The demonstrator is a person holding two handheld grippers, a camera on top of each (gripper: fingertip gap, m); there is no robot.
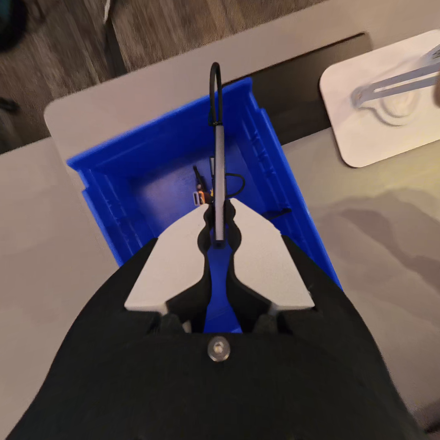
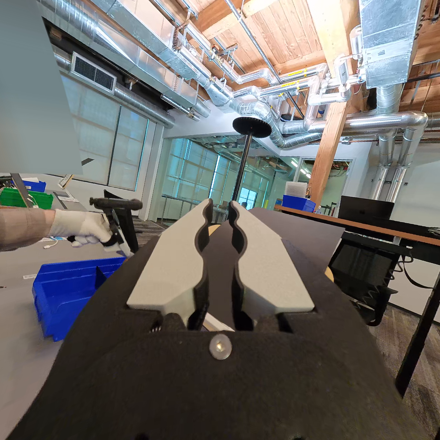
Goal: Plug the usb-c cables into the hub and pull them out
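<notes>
My left gripper is shut on a slim grey hub, gripping its near end, and holds it above a blue bin. The hub's black cable loops over at the far end. Small connectors and a thin black cable lie on the bin floor under the hub. My right gripper is empty, its jaws a narrow gap apart, and points up into the room. In the right wrist view the left gripper, held by a white-gloved hand, hangs over the blue bin at the left.
The bin stands on a grey table. A white rounded base plate with a metal arm sits at the far right. A green bin and a desk with a dark monitor lie farther off. There is about 50 cm between the tips of the two grippers.
</notes>
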